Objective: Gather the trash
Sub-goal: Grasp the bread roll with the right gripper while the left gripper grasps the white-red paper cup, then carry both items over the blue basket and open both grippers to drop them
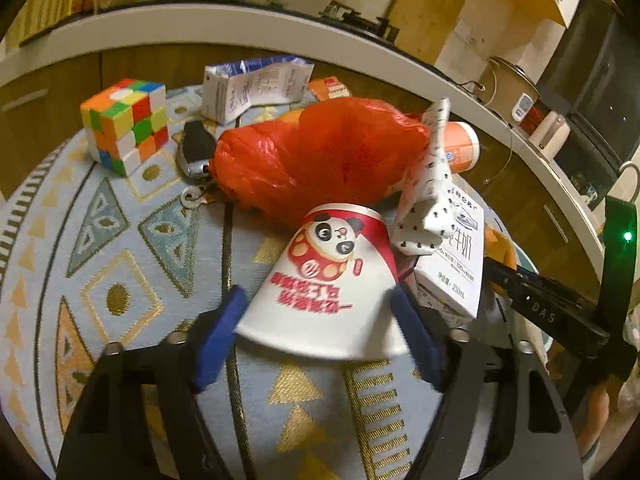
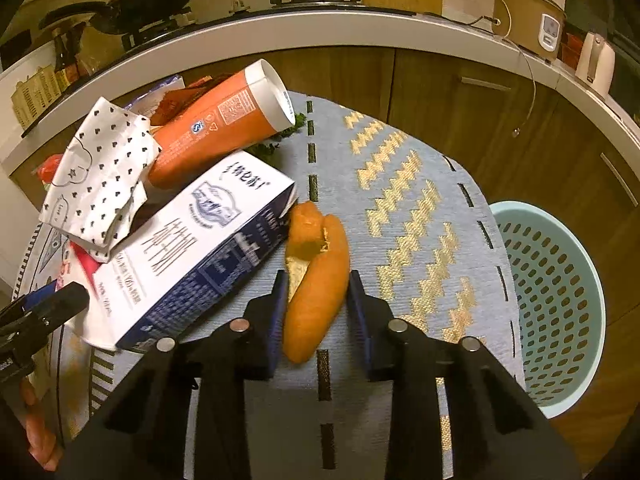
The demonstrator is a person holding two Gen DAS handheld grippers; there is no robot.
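Note:
A white paper cup (image 1: 332, 280) with a red panda print lies on its side on the patterned tablecloth (image 1: 120, 280). My left gripper (image 1: 318, 292) has its blue pads against both sides of the cup. In the right wrist view, a curled piece of orange peel (image 2: 316, 280) lies on the cloth, and my right gripper (image 2: 318, 276) is shut on it. Just left of the peel are a blue-and-white milk carton (image 2: 200, 248), crumpled dotted paper (image 2: 100, 176) and an orange cup (image 2: 216, 132). A red plastic bag (image 1: 320, 152) lies behind the paper cup.
A pale blue perforated basket (image 2: 560, 300) stands below the table's right edge. A Rubik's cube (image 1: 124, 126), a car key (image 1: 196, 148) and a flattened carton (image 1: 256, 88) sit at the far left of the table. A kitchen counter (image 2: 360, 28) runs behind.

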